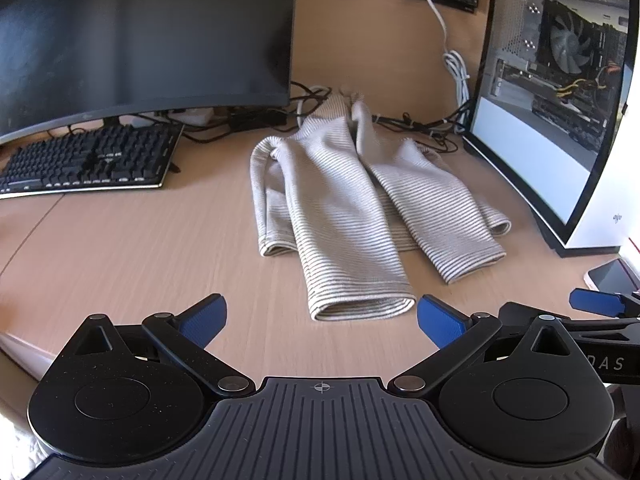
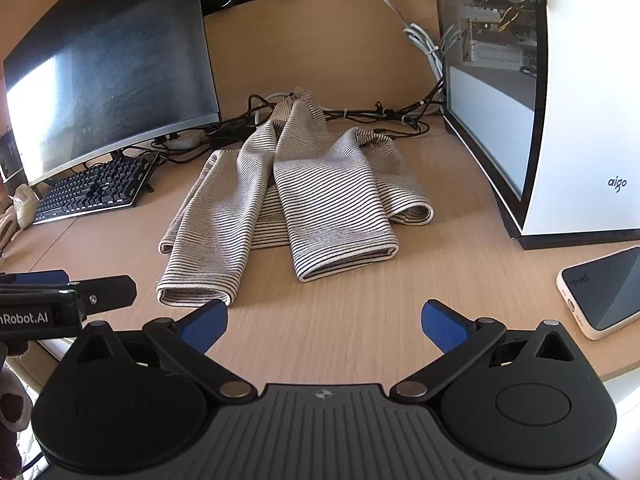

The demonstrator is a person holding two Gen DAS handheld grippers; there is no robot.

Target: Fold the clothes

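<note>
A beige striped garment (image 1: 352,200) lies partly folded on the wooden desk (image 1: 120,248), its two sleeves laid over the body with their cuffs toward me. The right wrist view shows the same garment (image 2: 304,196) at the desk's middle. My left gripper (image 1: 322,320) is open, just short of the nearer cuff, with nothing between its blue pads. My right gripper (image 2: 324,322) is also open and empty, a little back from the cuffs. The right gripper's fingertip (image 1: 596,302) shows at the left view's right edge; the left gripper's body (image 2: 60,300) shows at the right view's left edge.
A dark curved monitor (image 1: 140,40) and a black keyboard (image 1: 88,160) stand at the left. A white glass-sided computer case (image 2: 560,100) stands at the right, a phone (image 2: 604,292) in front of it. Cables (image 2: 360,114) run behind the garment.
</note>
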